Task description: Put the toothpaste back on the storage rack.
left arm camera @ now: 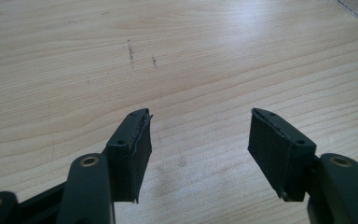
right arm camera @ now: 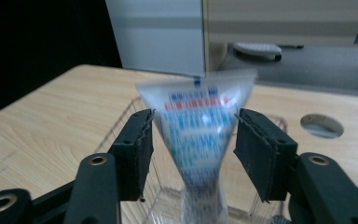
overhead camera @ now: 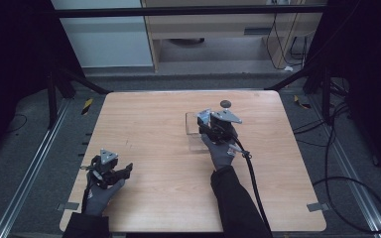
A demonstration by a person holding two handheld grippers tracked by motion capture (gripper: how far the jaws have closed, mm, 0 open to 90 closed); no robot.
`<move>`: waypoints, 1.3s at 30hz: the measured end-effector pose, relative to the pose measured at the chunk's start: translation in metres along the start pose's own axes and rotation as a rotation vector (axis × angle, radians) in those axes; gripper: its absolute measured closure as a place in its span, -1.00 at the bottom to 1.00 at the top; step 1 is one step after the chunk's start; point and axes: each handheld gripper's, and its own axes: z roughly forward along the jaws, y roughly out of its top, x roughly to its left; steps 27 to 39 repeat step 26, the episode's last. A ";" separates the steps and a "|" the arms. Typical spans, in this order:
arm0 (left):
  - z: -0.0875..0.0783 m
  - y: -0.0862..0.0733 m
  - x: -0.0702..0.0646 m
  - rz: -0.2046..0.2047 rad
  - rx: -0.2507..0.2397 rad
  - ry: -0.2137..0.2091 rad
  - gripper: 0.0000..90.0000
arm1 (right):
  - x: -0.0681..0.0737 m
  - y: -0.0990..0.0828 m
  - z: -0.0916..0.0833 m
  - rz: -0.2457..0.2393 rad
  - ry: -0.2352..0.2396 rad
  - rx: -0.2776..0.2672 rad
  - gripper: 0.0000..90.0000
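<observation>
A soft white tube [right arm camera: 200, 135] with blue and red print stands between the jaws of my right gripper [right arm camera: 193, 116]. Its wide crimped end is up and its narrow end points down into a clear container [right arm camera: 121, 119]. The jaw tips touch the tube's two edges; the tube looks blurred. In the high view the right gripper [overhead camera: 220, 124] hangs over the clear container [overhead camera: 193, 133] right of the table's centre. My left gripper [overhead camera: 123, 171] rests low at the front left, open, with bare wood between its jaws [left arm camera: 200, 116].
A round hole [overhead camera: 225, 103] sits in the wooden table [overhead camera: 149, 124] just behind the container, also seen as the hole [right arm camera: 321, 125]. A black cable [overhead camera: 252, 183] trails from the right gripper. Cabinets and floor cables lie beyond the far edge.
</observation>
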 end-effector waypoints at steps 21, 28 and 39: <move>0.000 -0.001 -0.001 0.003 0.001 0.005 -0.19 | -0.031 0.001 -0.110 -0.095 0.062 0.034 -0.55; 0.000 -0.001 0.000 -0.001 0.002 0.007 -0.21 | -0.050 -0.029 -0.137 -0.079 0.026 0.051 -0.54; 0.000 -0.001 0.000 -0.001 0.002 0.007 -0.21 | -0.050 -0.029 -0.137 -0.079 0.026 0.051 -0.54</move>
